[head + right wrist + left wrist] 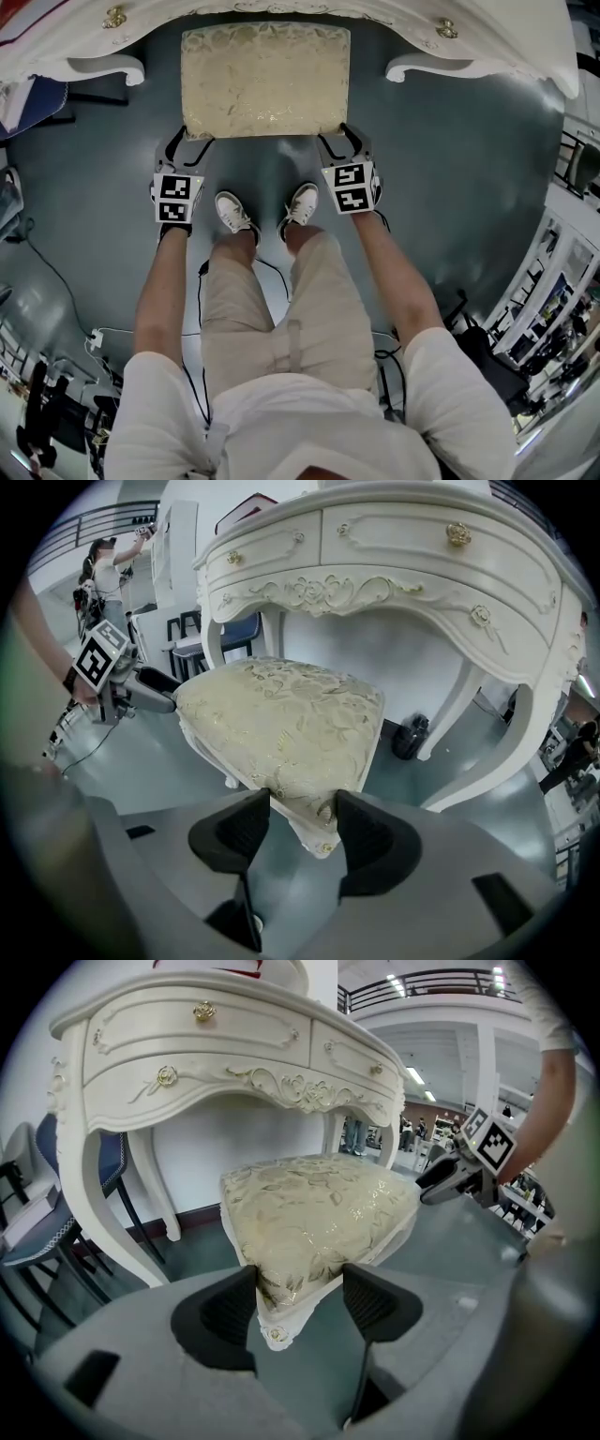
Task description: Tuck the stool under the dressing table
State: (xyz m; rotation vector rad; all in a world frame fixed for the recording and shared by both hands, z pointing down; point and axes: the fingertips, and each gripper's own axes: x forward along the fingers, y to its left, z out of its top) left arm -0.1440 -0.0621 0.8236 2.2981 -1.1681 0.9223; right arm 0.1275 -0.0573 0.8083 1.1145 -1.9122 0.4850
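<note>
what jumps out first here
The stool, cushioned in pale gold, stands on the grey floor at top centre, its far edge right at the ornate white dressing table. The left gripper and right gripper each clamp one of its near corners, just ahead of the person's white shoes.

Stool (265, 80) sits partly under dressing table (506, 37), left gripper (192, 142) and right gripper (336, 139) at its near corners

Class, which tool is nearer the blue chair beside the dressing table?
Left. The left tool is on the near left corner of the stool, the side of the blue chair; the right tool is on its near right corner, across the seat.
</note>
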